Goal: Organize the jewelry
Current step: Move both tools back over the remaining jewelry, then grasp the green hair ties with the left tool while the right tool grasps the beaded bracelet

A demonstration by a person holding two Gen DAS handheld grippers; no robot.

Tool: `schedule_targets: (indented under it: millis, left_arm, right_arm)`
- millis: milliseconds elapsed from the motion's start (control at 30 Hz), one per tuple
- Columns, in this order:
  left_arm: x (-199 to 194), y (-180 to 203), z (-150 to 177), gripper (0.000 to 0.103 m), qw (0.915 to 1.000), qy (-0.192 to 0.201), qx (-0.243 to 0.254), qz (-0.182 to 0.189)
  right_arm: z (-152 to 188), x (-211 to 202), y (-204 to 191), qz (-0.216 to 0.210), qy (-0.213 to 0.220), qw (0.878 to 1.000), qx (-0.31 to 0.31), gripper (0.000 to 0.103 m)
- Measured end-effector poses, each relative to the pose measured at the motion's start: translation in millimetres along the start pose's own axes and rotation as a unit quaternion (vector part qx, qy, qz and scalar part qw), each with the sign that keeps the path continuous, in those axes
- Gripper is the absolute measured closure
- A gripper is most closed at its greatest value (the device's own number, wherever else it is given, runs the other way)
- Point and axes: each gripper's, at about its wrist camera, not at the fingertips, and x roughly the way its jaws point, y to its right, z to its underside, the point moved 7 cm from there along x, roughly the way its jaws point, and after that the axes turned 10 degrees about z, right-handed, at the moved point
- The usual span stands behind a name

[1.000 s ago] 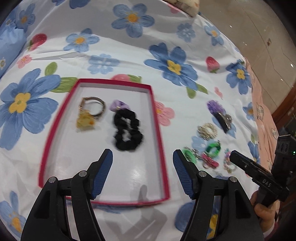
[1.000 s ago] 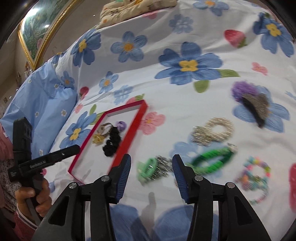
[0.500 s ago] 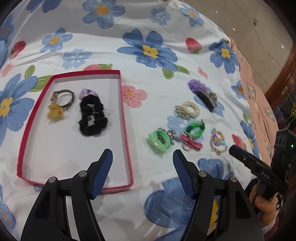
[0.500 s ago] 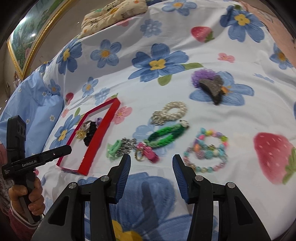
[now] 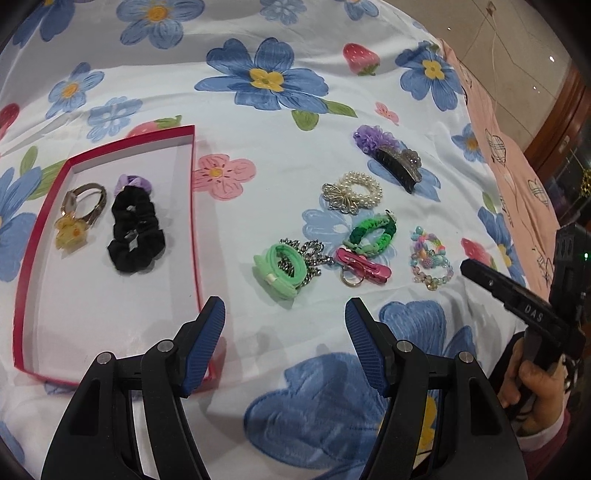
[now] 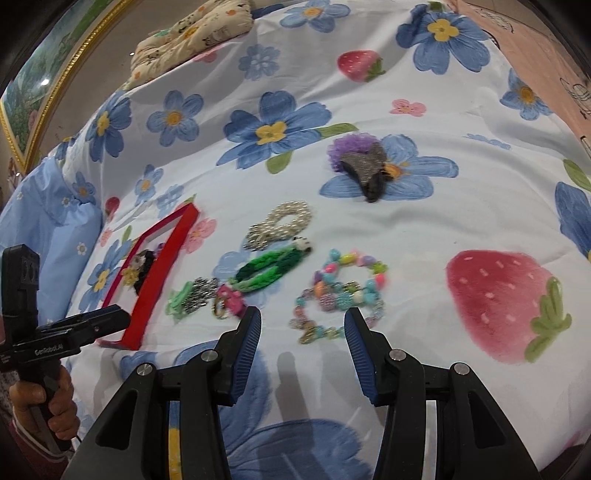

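A red-rimmed tray [image 5: 195, 229] lies on the floral sheet and holds a black scrunchie [image 5: 135, 234], a ring with a yellow flower [image 5: 77, 216] and a purple piece [image 5: 133, 182]. Right of it lie a light green hair tie [image 5: 279, 269] on a chain, a pink clip [image 5: 364, 267], a green braided bracelet [image 5: 373, 234], a pearl bracelet [image 5: 354, 195], a colourful bead bracelet [image 5: 430, 258] and a purple-and-black claw clip [image 5: 391, 157]. My left gripper [image 5: 284, 314] is open and empty, just before the green hair tie. My right gripper [image 6: 301, 319] is open and empty, right at the bead bracelet [image 6: 340, 291].
The bed is covered by a white sheet with blue flowers and strawberries [image 6: 495, 299]. A patterned cushion [image 6: 192, 33] lies at the far end. A pink cloth [image 5: 517, 173] hangs along the right edge. A blue pillow [image 6: 48, 221] lies at the left.
Both grippers have swung right, away from the tray and toward the loose jewelry. The right gripper has come close to the bead bracelet. Both stay open.
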Motion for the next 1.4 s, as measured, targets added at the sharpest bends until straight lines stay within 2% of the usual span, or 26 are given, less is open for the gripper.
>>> schedule_targets:
  millis: [233, 433, 533, 567, 600, 633, 667, 700, 733, 800, 867, 1400]
  left_arm:
    - [19.4, 2.6, -6.9, 0.036, 0.9999, -0.01, 0.012, 0.0]
    - [46.3, 2.8, -11.4, 0.039, 0.9994, -0.028, 0.018, -0.005]
    - [59.9, 0.2, -11.7, 0.046, 0.9988, -0.042, 0.02, -0.012]
    - [64.8, -1.2, -10.8, 0.048, 0.9985, -0.048, 0.021, -0.014]
    - [68.0, -1.9, -9.4, 0.055, 0.9982, -0.053, 0.021, -0.015]
    - [70.8, -3.3, -7.9, 0.059, 0.9978, -0.058, 0.024, -0.022]
    - [70.8, -3.8, -7.4, 0.061, 0.9976, -0.056, 0.03, -0.029]
    - [70.0, -4.4, -6.9, 0.065, 0.9976, -0.054, 0.032, -0.029]
    - [68.4, -5.3, -7.0, 0.074, 0.9979, -0.052, 0.03, -0.024]
    - [66.0, -7.1, -6.4, 0.079, 0.9984, -0.054, 0.017, -0.001]
    - [63.0, -8.5, -6.3, 0.083, 0.9987, -0.049, 0.014, 0.004]
    - [-1.4, -7.8, -9.8, 0.085, 0.9996, 0.018, 0.005, 0.024]
  right_arm:
    - [-6.6, 14.2, 26.1, 0.036, -0.013, 0.999, 0.001, 0.054]
    - [5.5, 36.9, 24.7, 0.048, -0.043, 0.998, -0.024, 0.057]
    - [9.2, 43.7, 19.9, 0.061, -0.042, 0.996, -0.043, 0.068]
    - [9.8, 44.2, 19.9, 0.065, -0.04, 0.996, -0.047, 0.076]
    - [9.7, 44.5, 20.0, 0.069, -0.039, 0.996, -0.05, 0.081]
    - [9.5, 44.9, 21.1, 0.072, -0.038, 0.995, -0.052, 0.091]
    - [9.0, 44.4, 22.6, 0.072, -0.036, 0.996, -0.05, 0.095]
    - [8.8, 43.4, 23.7, 0.068, -0.035, 0.996, -0.045, 0.095]
    - [8.3, 41.7, 24.3, 0.066, -0.033, 0.996, -0.042, 0.095]
    - [6.6, 38.6, 23.3, 0.061, -0.029, 0.997, -0.04, 0.095]
    - [3.6, 34.6, 20.2, 0.049, -0.024, 0.998, -0.035, 0.095]
    - [-22.9, -16.7, -32.5, -0.016, 0.027, 0.998, -0.052, 0.096]
